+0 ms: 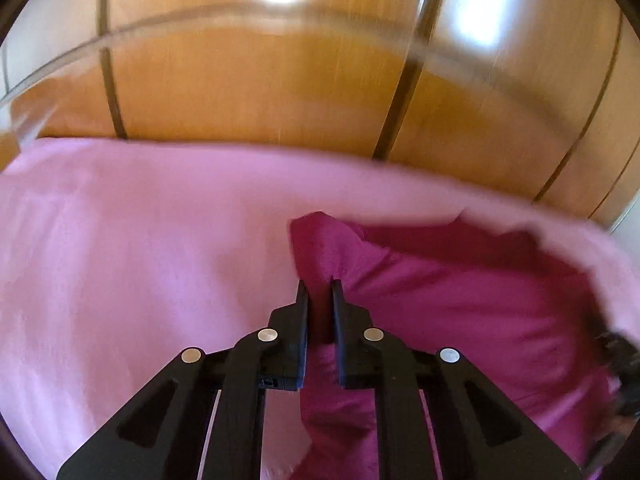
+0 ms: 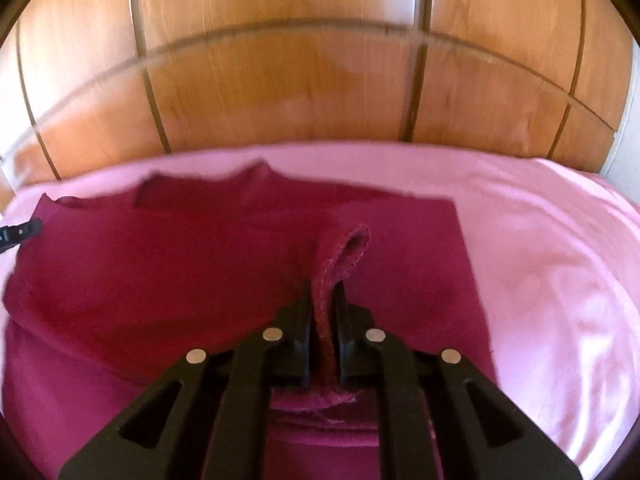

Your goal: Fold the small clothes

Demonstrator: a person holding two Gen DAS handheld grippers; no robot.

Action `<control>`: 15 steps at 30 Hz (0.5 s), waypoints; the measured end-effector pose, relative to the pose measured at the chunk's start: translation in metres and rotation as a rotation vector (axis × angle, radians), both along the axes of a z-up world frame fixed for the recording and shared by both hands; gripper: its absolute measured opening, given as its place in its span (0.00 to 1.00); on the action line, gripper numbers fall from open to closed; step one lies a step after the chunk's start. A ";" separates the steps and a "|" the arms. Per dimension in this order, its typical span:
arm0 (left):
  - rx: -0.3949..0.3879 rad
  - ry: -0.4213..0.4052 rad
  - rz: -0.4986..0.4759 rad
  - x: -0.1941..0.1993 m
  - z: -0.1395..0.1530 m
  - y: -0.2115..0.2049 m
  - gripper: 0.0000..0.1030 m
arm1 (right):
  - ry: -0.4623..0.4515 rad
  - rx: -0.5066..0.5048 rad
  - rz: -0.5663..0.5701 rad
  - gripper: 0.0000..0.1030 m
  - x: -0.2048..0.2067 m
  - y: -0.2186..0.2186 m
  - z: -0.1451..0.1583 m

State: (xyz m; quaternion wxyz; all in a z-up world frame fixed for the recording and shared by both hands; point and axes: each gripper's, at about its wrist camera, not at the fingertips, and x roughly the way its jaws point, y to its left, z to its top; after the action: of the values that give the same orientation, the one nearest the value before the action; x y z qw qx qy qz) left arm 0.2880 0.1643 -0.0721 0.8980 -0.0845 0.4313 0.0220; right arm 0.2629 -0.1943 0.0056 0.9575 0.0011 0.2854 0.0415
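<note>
A small magenta knit garment point(image 2: 168, 264) lies spread on a pale pink cloth point(image 2: 540, 248), its neckline edge toward the far side and its right edge straight. It is partly rumpled, with soft folds across the middle. A hemmed strip of its fabric point(image 2: 344, 256) stands up in a loop, pinched. At the left side another fold of it point(image 1: 320, 248) is raised.

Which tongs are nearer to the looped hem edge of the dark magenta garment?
Right. The right tongs pinch the looped hem edge of the dark magenta garment; the left tongs grip another fold, apart.
</note>
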 end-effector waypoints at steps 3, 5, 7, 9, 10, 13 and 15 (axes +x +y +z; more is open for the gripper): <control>0.030 -0.024 0.053 -0.010 0.007 -0.002 0.16 | 0.001 -0.031 -0.041 0.30 -0.001 0.000 0.003; -0.002 -0.081 0.053 -0.030 0.022 -0.003 0.16 | -0.004 -0.032 -0.071 0.43 -0.005 -0.005 0.005; 0.013 -0.145 0.012 -0.054 0.036 -0.013 0.16 | -0.019 -0.009 -0.081 0.46 -0.013 -0.012 0.010; 0.035 -0.173 -0.071 -0.071 0.042 -0.032 0.16 | -0.056 0.033 -0.069 0.51 -0.028 -0.012 0.020; 0.044 -0.167 -0.099 -0.075 0.040 -0.040 0.19 | -0.068 0.047 -0.056 0.54 -0.032 -0.010 0.023; 0.051 -0.101 -0.147 -0.082 0.022 -0.057 0.20 | -0.084 0.070 0.045 0.60 -0.047 0.010 0.029; 0.068 -0.059 -0.141 -0.083 0.007 -0.064 0.21 | -0.078 0.046 0.104 0.61 -0.052 0.026 0.025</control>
State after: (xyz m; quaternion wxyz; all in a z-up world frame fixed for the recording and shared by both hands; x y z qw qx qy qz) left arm 0.2051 0.1003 -0.0646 0.9120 -0.0241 0.4084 -0.0295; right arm 0.2109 -0.1684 0.0303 0.9641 0.0065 0.2467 0.0977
